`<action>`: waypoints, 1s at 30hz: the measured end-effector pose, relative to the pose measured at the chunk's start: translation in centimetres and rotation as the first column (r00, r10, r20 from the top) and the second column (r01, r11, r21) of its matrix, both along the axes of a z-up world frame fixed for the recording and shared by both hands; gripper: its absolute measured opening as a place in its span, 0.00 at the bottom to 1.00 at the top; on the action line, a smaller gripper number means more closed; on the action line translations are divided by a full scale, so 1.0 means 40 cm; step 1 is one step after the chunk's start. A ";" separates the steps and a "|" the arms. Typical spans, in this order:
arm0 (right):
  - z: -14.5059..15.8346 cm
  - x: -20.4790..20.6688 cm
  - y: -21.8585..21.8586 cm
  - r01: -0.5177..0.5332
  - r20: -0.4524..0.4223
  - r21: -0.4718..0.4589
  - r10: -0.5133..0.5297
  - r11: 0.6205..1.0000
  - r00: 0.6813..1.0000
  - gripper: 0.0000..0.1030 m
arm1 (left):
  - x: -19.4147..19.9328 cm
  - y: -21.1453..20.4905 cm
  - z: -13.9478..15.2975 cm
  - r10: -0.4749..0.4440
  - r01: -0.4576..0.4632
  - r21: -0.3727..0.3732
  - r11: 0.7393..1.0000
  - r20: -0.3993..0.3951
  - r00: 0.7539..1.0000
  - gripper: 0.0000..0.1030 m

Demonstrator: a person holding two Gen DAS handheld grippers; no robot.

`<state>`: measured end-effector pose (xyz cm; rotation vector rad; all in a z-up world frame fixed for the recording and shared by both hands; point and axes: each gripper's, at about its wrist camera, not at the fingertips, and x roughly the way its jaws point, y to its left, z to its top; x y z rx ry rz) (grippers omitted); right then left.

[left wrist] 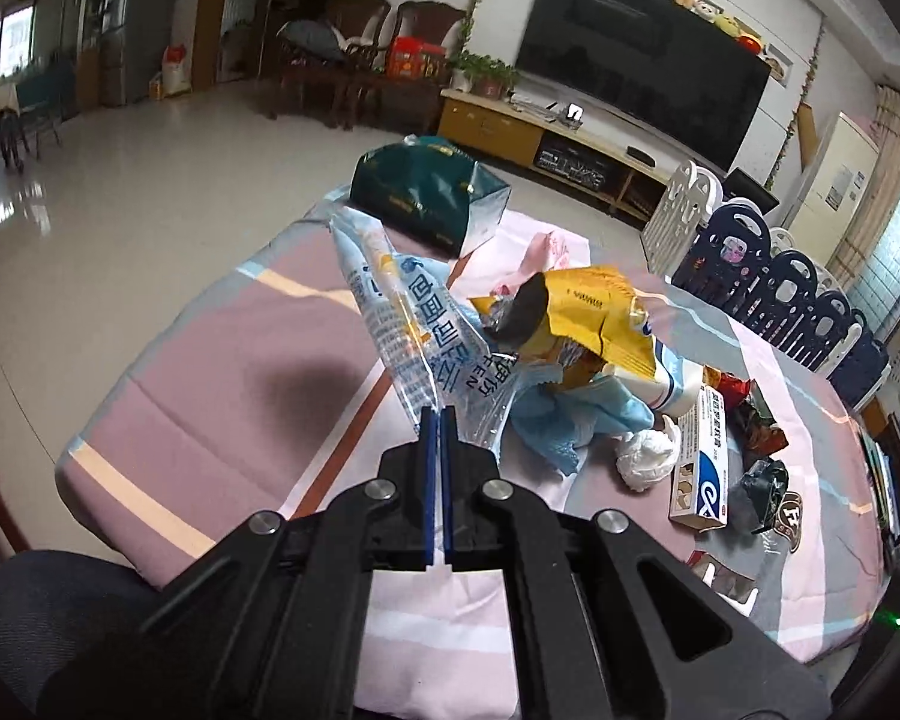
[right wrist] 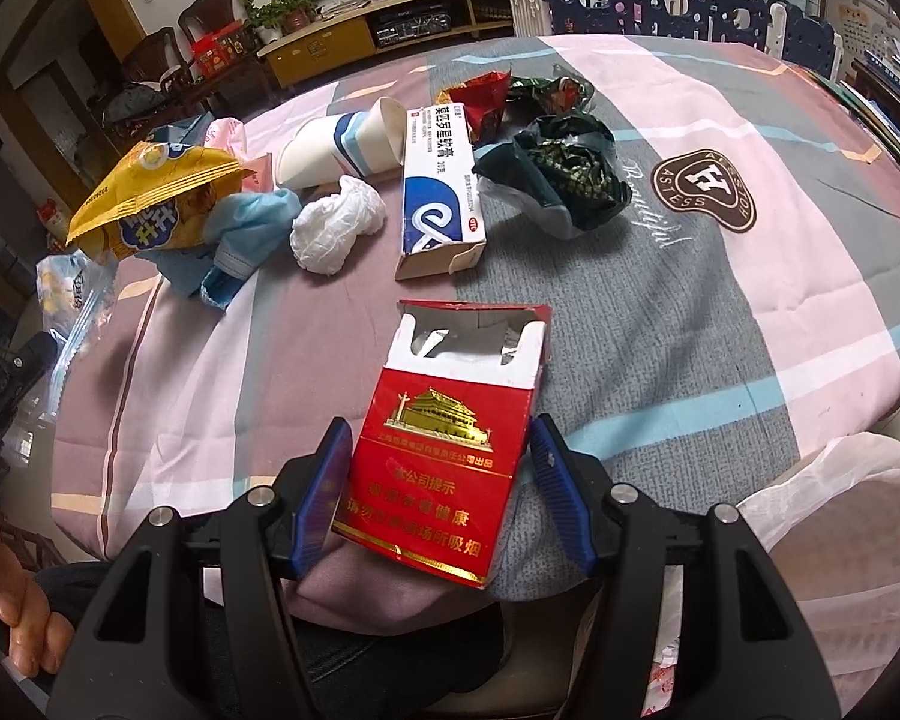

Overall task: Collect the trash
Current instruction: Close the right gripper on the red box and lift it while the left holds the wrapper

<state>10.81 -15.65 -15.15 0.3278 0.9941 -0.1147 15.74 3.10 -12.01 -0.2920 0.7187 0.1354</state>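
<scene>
Right now my right gripper (right wrist: 441, 468) is clamped across a red-and-gold cardboard cigarette pack (right wrist: 444, 444), its long axis along the fingers, torn mouth away from me. The translucent white plastic bag (right wrist: 834, 516) sits lower right – nearest that hand. My left gripper (left wrist: 438, 420) pinches a clear blue-printed plastic wrapper (left wrist: 414, 324), frame centre.

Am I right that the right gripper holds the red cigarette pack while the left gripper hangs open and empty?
Not quite: the left gripper is shut on a clear plastic wrapper, as the left wrist view shows. The right gripper does hold the red cigarette pack.
</scene>
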 end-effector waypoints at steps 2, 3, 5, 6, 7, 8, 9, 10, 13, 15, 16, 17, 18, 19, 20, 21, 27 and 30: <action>0.000 0.000 0.000 0.000 0.001 0.000 0.000 1.000 1.000 0.59 | -0.001 -0.002 0.003 0.012 -0.012 0.011 1.000 0.010 1.000 0.02; 0.001 -0.001 0.000 0.002 0.003 0.004 -0.002 1.000 1.000 0.59 | 0.001 -0.003 0.007 0.019 -0.020 0.010 1.000 0.013 1.000 0.02; 0.007 -0.002 -0.001 0.004 0.017 0.011 -0.004 1.000 1.000 0.59 | 0.002 0.003 0.005 0.035 -0.035 -0.002 0.999 0.012 0.999 0.02; 0.010 -0.003 -0.002 0.004 0.025 0.013 -0.004 1.000 1.000 0.59 | 0.005 0.013 0.001 0.042 -0.042 -0.024 0.999 0.002 0.999 0.02; 0.016 -0.003 -0.002 0.003 0.036 0.014 -0.003 1.000 0.999 0.59 | 0.009 0.021 -0.005 0.048 -0.048 -0.048 0.998 -0.011 0.999 0.02; 0.020 -0.004 -0.002 0.000 0.041 0.014 -0.001 1.000 0.999 0.59 | 0.013 0.029 -0.011 0.056 -0.057 -0.070 0.996 -0.025 0.998 0.02; 0.022 -0.003 0.000 -0.005 0.043 0.010 0.004 1.000 0.999 0.59 | 0.015 0.038 -0.016 0.067 -0.070 -0.087 0.994 -0.035 0.997 0.02; 0.022 0.000 0.000 -0.007 0.041 0.007 0.007 1.000 0.999 0.59 | 0.015 0.044 -0.019 0.076 -0.079 -0.096 0.992 -0.037 0.996 0.02; 0.023 0.000 0.000 -0.002 0.046 0.016 0.001 1.000 0.999 0.59 | 0.009 0.043 -0.013 0.088 -0.089 -0.079 0.993 -0.019 0.996 0.02; 0.026 0.000 0.000 -0.001 0.055 0.019 0.000 1.000 0.999 0.59 | 0.010 0.032 -0.011 0.075 -0.075 -0.065 0.995 -0.009 0.997 0.02; 0.027 0.001 0.000 -0.002 0.056 0.017 0.001 1.000 0.998 0.59 | 0.014 0.026 -0.015 0.062 -0.063 -0.057 0.996 -0.019 0.998 0.02; 0.030 0.003 0.001 -0.002 0.058 0.014 0.001 1.000 0.998 0.59 | 0.017 0.024 -0.016 0.053 -0.055 -0.056 0.997 -0.027 0.998 0.02; 0.032 0.003 -0.001 -0.002 0.061 0.015 0.001 1.000 0.998 0.59 | 0.021 0.024 -0.019 0.045 -0.048 -0.066 0.997 -0.035 0.998 0.02; 0.036 0.001 -0.002 -0.002 0.068 0.019 0.001 1.000 0.998 0.59 | 0.019 0.030 -0.019 0.046 -0.048 -0.080 0.996 -0.036 0.998 0.02; 0.044 0.000 -0.002 -0.004 0.078 0.023 0.002 1.000 0.997 0.59 | 0.019 0.036 -0.019 0.045 -0.049 -0.099 0.994 -0.034 0.998 0.02; 0.051 -0.003 -0.002 -0.007 0.088 0.025 0.004 1.000 0.996 0.59 | 0.019 0.039 -0.022 0.036 -0.040 -0.122 0.992 -0.034 0.999 0.02; 0.107 -0.009 -0.008 -0.022 0.128 0.036 0.017 0.999 0.992 0.42 | 0.027 0.079 -0.057 -0.084 0.062 -0.381 0.922 -0.040 0.996 0.02; 0.121 -0.010 -0.024 -0.006 0.134 0.033 0.001 0.999 0.991 0.42 | 0.022 0.065 -0.052 -0.118 0.100 -0.376 0.921 -0.027 0.993 0.02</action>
